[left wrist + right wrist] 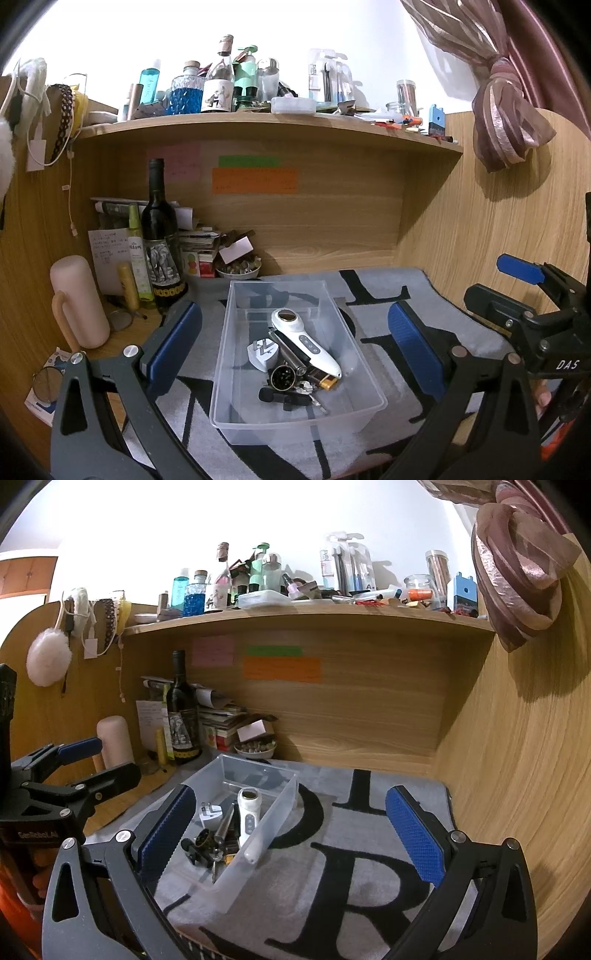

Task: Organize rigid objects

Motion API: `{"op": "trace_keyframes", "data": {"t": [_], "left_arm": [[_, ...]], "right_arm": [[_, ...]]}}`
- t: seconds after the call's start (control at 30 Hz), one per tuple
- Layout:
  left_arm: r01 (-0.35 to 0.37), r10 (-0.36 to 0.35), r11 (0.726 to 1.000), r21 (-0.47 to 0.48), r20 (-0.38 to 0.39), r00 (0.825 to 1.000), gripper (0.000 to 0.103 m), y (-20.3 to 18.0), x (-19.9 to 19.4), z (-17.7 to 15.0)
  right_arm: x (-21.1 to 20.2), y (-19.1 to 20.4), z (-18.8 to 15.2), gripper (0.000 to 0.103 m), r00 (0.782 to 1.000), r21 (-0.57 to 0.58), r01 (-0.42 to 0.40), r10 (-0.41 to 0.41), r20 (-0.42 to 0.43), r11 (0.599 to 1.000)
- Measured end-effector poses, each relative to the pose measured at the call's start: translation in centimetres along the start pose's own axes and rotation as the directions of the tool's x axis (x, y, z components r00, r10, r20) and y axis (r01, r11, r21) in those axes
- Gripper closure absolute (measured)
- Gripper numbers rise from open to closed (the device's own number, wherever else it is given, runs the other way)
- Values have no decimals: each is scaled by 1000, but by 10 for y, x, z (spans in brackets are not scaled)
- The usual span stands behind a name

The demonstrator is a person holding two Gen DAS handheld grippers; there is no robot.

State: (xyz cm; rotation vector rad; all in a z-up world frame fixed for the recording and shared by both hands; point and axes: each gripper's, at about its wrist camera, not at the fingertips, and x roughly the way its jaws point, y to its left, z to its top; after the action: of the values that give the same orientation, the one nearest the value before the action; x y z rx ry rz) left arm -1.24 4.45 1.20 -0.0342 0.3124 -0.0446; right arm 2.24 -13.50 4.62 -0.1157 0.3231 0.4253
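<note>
Clutter fills the clear plastic bin (295, 369) on the grey lettered mat (351, 886) covering the surface: a white handheld device (304, 341), a white plug adapter (263, 352) and keys (314, 397). The left tool (295, 347) and right tool (291, 834) both hover spread apart, empty.

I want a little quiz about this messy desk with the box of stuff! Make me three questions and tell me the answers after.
1. True or false: both the left gripper and right gripper are empty.
2. Where does the white handheld device lie: A) on the shelf, B) in the clear bin, C) on the mat?
3. What colour are the gripper pads?

Key: 1 true. 2 B. 3 blue.
</note>
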Motion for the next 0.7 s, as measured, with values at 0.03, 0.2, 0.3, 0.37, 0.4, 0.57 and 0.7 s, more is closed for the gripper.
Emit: {"op": "trace_keyframes", "data": {"t": [0.03,0.2,0.3,0.37,0.4,0.57,0.7], "left_arm": [[0,0,1000,2,-2,1000,1,0,0,0],[3,-3,1000,2,-3,1000,1,0,1,0],[1,-1,1000,2,-2,1000,1,0,1,0],[-1,1,1000,1,-2,1000,1,-1,1,0],[-3,3,1000,0,-2,1000,1,0,1,0],[-7,7,1000,-20,-10,1000,1,5,2,0],[-7,7,1000,-27,-13,1000,1,7,3,0]], "right_arm": [[0,0,0,0,1000,1,0,0,-1,1000],[1,-2,0,0,1000,8,-2,2,0,1000],[1,-2,0,0,1000,7,-1,1,1,1000],[1,-2,0,0,1000,7,2,-2,6,1000],[0,-1,0,0,1000,6,3,-3,10,1000],[1,-1,0,0,1000,6,0,0,14,1000],[1,-2,0,0,1000,11,-7,7,10,1000]]}}
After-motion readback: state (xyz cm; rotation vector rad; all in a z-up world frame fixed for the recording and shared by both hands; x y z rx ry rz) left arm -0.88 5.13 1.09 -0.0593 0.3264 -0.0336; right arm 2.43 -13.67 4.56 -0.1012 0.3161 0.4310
